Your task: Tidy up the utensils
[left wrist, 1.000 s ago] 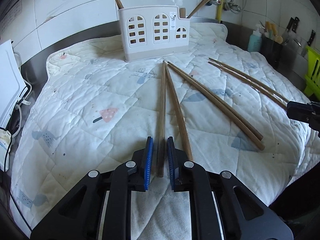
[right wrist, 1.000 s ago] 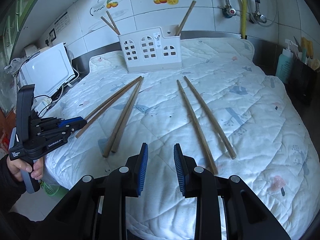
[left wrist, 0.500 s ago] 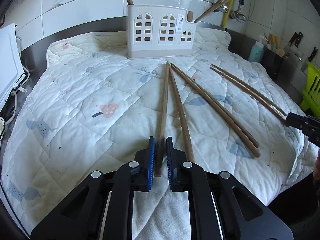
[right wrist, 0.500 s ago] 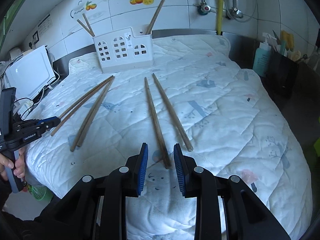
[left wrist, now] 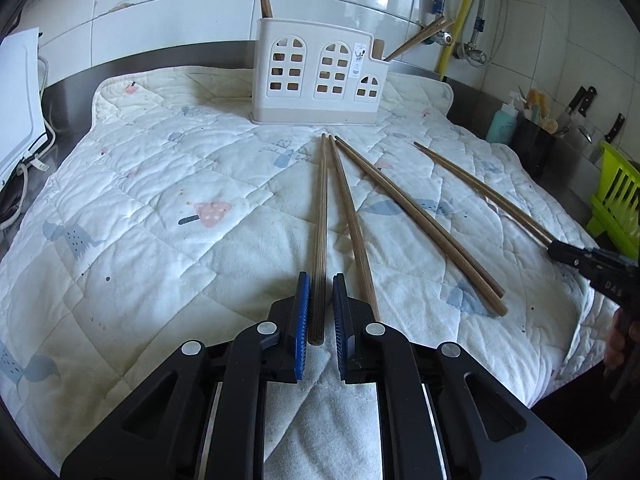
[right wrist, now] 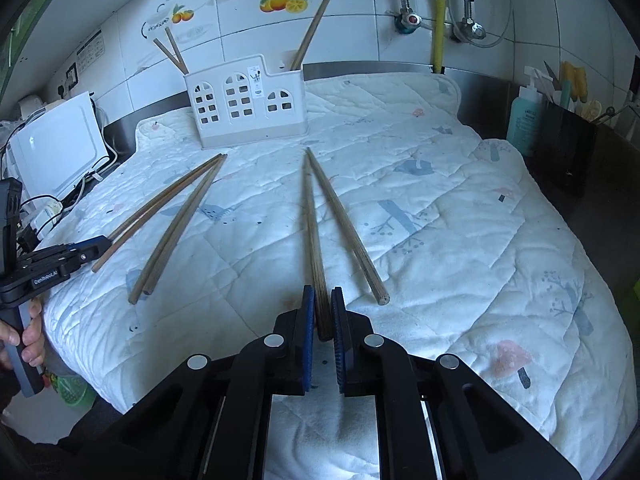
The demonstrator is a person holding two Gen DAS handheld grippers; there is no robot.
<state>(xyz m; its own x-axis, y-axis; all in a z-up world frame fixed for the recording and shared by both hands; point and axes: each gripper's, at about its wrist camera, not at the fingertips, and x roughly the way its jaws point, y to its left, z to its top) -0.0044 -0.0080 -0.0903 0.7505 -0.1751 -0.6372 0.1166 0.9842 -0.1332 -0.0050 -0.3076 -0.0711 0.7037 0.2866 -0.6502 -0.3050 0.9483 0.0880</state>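
Several long wooden chopsticks lie on a white quilted mat (left wrist: 168, 216). A white utensil holder (left wrist: 320, 76) with arched cut-outs stands at the back and holds a few sticks; it also shows in the right wrist view (right wrist: 244, 106). My left gripper (left wrist: 319, 308) is shut on the near end of one chopstick (left wrist: 322, 216); another chopstick (left wrist: 352, 224) lies just right of it. My right gripper (right wrist: 322, 312) is shut on the near end of another chopstick (right wrist: 310, 224), with its neighbour chopstick (right wrist: 346, 232) beside it on the mat.
A white appliance (right wrist: 56, 148) with cables stands left of the mat. A black caddy (right wrist: 568, 152) and a teal bottle (right wrist: 524, 116) stand at the right. A green rack (left wrist: 616, 200) and knives are at the far right. Pipes run down the tiled wall (right wrist: 440, 16).
My right gripper has moved forward to the right-hand pair and closed on one chopstick. My left gripper has narrowed onto its chopstick and shifted a little.
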